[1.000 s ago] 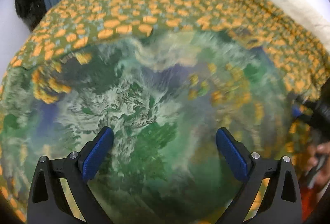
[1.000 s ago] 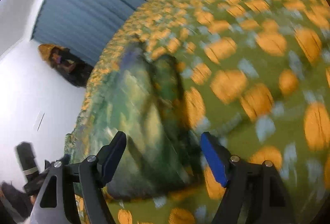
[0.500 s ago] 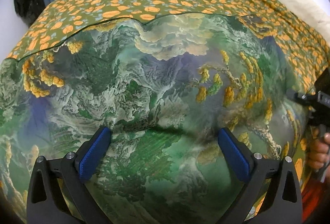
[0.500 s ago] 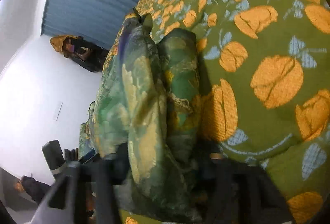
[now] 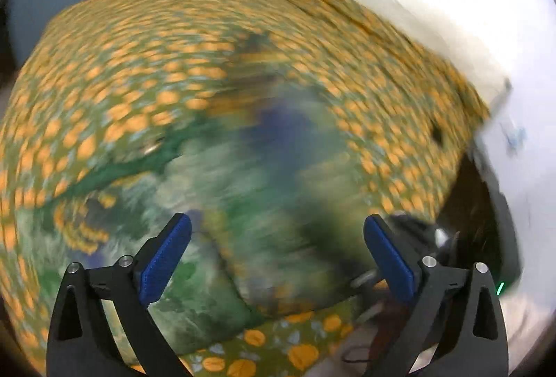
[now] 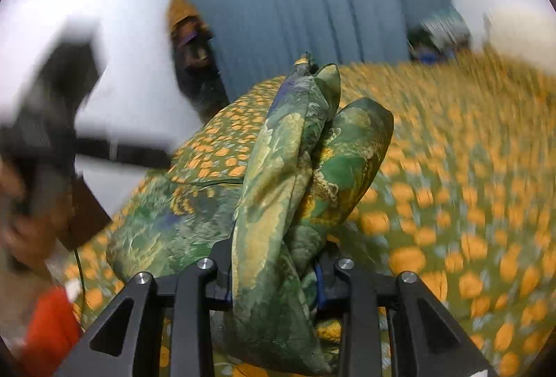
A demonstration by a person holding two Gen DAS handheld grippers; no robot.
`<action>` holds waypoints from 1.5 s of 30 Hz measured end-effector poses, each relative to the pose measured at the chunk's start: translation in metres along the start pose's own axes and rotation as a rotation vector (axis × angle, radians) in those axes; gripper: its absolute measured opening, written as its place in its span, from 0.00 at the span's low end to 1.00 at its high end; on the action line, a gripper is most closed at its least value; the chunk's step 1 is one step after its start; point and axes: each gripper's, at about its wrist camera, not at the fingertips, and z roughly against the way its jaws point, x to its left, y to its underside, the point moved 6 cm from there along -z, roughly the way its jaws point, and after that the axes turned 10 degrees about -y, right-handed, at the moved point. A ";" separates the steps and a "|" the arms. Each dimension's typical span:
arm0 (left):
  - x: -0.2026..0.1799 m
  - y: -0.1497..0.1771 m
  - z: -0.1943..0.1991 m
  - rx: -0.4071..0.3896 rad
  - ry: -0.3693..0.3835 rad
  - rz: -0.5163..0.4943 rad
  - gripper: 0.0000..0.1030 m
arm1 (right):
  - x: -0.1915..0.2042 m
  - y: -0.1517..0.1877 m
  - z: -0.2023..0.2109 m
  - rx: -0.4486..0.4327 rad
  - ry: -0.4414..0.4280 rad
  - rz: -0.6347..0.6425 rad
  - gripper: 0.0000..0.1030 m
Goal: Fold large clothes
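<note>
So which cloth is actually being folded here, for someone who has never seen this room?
Find the bed under its olive bedspread dotted with orange flowers. On it lies the green landscape-print garment, painterly greens, gold and blue rather than repeating flowers; the right claw is closing on a bunched fold of it.

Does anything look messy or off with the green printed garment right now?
Yes. The green printed garment is bunched into uneven thick folds between the right gripper, whose jaws are closing on it, rather than lying flat on the orange-flowered bedspread.

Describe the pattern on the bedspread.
Olive green bedspread with orange flowers and pale blue leaves; sharpest at the bottom of the left wrist view.
</note>
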 end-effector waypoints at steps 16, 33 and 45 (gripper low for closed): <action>0.041 0.025 -0.042 0.209 -0.237 0.008 0.28 | 0.093 0.013 -0.026 0.009 0.004 0.317 0.51; 0.223 0.072 0.009 0.105 -0.200 0.226 0.31 | 0.061 -0.002 -0.079 0.164 -0.336 -0.033 0.28; 0.307 0.174 -0.057 0.140 -0.148 0.411 0.42 | 0.118 0.082 -0.206 0.418 -0.244 0.112 0.25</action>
